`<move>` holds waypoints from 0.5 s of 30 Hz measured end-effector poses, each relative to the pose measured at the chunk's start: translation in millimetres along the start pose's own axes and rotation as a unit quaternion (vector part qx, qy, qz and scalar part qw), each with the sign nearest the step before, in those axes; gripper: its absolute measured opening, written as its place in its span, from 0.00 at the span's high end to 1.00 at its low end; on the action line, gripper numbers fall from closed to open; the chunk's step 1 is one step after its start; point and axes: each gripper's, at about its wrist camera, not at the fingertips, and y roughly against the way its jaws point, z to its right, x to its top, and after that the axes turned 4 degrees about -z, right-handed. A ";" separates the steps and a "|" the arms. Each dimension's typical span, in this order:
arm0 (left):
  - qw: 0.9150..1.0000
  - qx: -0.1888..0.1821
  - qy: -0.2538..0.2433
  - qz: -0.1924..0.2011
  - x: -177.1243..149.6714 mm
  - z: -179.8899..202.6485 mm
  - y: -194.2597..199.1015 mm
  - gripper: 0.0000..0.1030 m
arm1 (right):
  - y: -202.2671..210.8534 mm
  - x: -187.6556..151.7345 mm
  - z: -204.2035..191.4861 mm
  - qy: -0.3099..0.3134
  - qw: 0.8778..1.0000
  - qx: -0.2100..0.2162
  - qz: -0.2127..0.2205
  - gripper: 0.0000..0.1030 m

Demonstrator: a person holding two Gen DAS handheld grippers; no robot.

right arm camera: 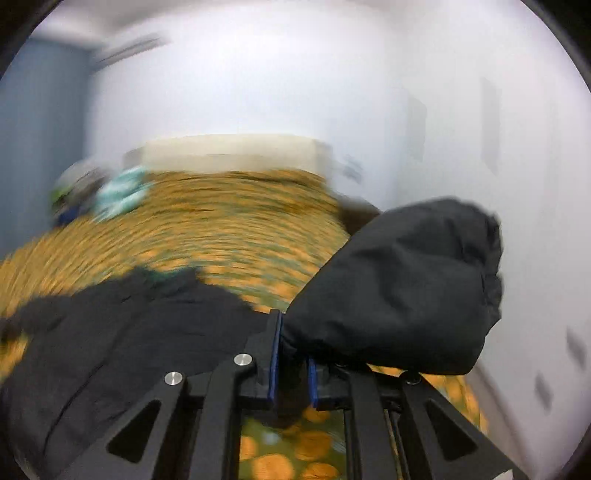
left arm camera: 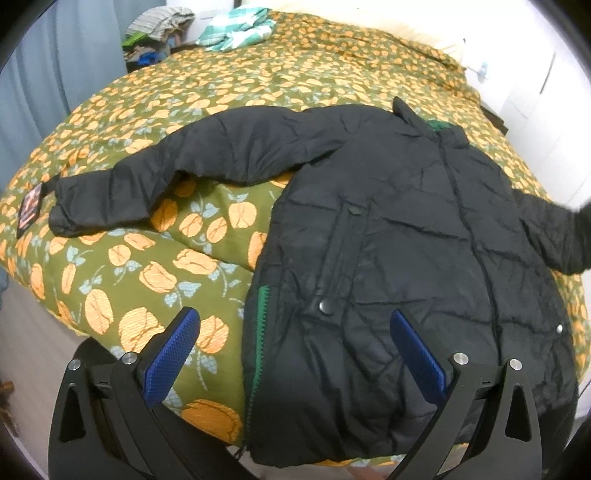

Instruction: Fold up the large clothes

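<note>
A black padded jacket lies spread front-up on the bed, collar at the far end, a green zip edge along its near left side. Its left sleeve stretches out to the left, with a tag at the cuff. My left gripper hovers open over the jacket's hem, blue pads wide apart and empty. In the right wrist view, my right gripper is shut on the jacket's other sleeve, whose cuff end stands lifted above the bed. That raised sleeve shows at the right edge of the left wrist view.
The bed carries a green cover with orange flowers. A green-and-white checked cloth and a heap of clothes sit at the far end. White wall and cupboard doors stand to the right, a grey curtain to the left.
</note>
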 end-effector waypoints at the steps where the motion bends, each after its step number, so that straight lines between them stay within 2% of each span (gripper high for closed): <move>1: 1.000 0.001 -0.002 0.001 -0.7 0.5 0.7 0.01 | 4.7 4.2 -30.7 0.046 0.998 0.030 0.003 0.88; 3: 1.000 0.004 -0.004 0.003 -2.6 0.1 1.3 0.01 | 6.5 2.4 -65.9 0.096 0.993 0.068 -0.005 0.89; 5: 1.000 0.003 0.000 0.001 -4.1 -2.5 0.0 0.01 | 0.7 -11.1 -108.1 0.145 0.983 0.110 -0.032 0.89; 9: 1.000 -0.006 0.013 -0.009 -6.7 -6.1 -3.4 0.01 | -30.4 -56.6 -164.8 0.192 0.960 0.169 -0.115 0.89; 11: 1.000 -0.008 0.009 -0.010 -8.9 -4.4 -2.4 0.01 | -39.5 -87.4 -185.0 0.205 0.948 0.180 -0.165 0.88; 12: 1.000 -0.007 0.005 -0.010 -10.0 -2.9 -1.5 0.01 | -43.9 -97.8 -188.8 0.209 0.943 0.184 -0.183 0.82; 13: 1.000 -0.008 -0.001 -0.010 -11.0 -1.1 -0.6 0.01 | -46.9 -109.6 -194.0 0.213 0.937 0.189 -0.200 0.71; 15: 1.000 -0.012 -0.009 -0.009 -12.2 2.2 0.7 0.01 | -42.7 -120.7 -196.2 0.216 0.934 0.194 -0.208 0.41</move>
